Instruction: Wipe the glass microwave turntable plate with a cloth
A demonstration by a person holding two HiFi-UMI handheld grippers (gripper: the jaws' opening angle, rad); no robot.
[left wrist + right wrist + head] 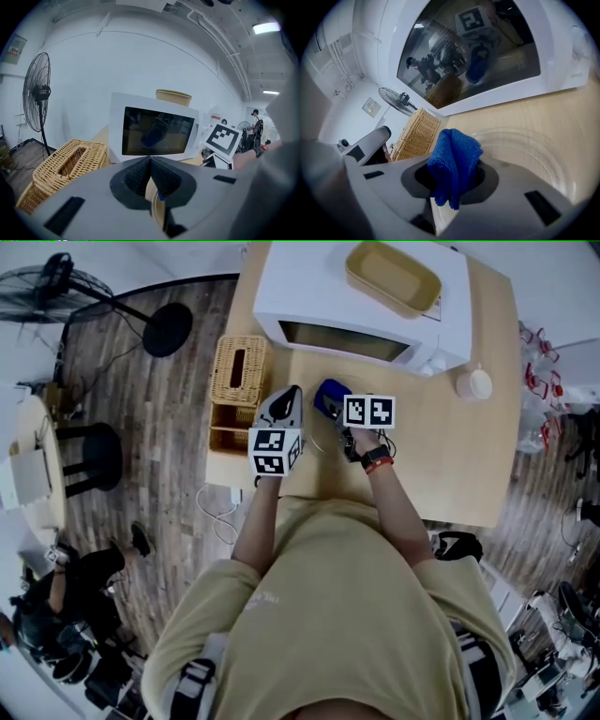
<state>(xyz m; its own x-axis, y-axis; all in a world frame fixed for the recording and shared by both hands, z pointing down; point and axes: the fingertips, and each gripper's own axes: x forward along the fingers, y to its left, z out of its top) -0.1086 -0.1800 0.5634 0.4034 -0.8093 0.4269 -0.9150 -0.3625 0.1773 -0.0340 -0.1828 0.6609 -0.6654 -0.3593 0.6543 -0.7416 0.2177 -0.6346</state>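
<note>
The clear glass turntable plate is over the wooden table in front of the white microwave. My left gripper is shut on its rim, which I see edge-on between the pads. In the head view the left gripper sits just left of the right gripper. My right gripper is shut on a folded blue cloth, held over the plate's near edge. The blue cloth shows between the two grippers in the head view.
The microwave door is closed, with a yellow tub on top. A wicker tissue box stands at the table's left edge, and a small white container at the right. On the floor at left are a fan and a stool.
</note>
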